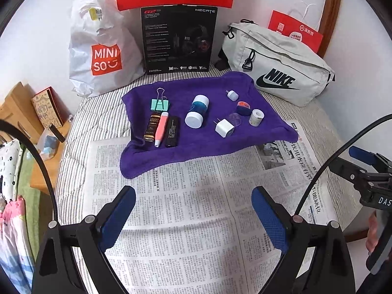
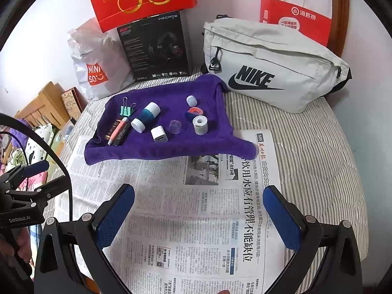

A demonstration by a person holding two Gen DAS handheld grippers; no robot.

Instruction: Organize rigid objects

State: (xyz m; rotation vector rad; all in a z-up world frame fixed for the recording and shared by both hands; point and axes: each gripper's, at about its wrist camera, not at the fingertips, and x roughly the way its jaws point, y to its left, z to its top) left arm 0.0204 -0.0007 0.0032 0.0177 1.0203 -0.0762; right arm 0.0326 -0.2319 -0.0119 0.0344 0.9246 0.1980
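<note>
lying spread over the purple towel are the small rigid objects: at its left a green binder clip behind 3 slim sticks laid side by side, mid-towel a white-capped blue bottle, a white charger plug and small caps to the right. both the left gripper and the right gripper hover with jaws wide apart and empty over the newspaper, near the towel. this fits either sorting in progress or sorting done, so which step is in hand cannot be settled.

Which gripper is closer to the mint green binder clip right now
Left. The left gripper hovers over the newspaper roughly in line with the binder clip; the right gripper sits farther to the clip's right.
</note>
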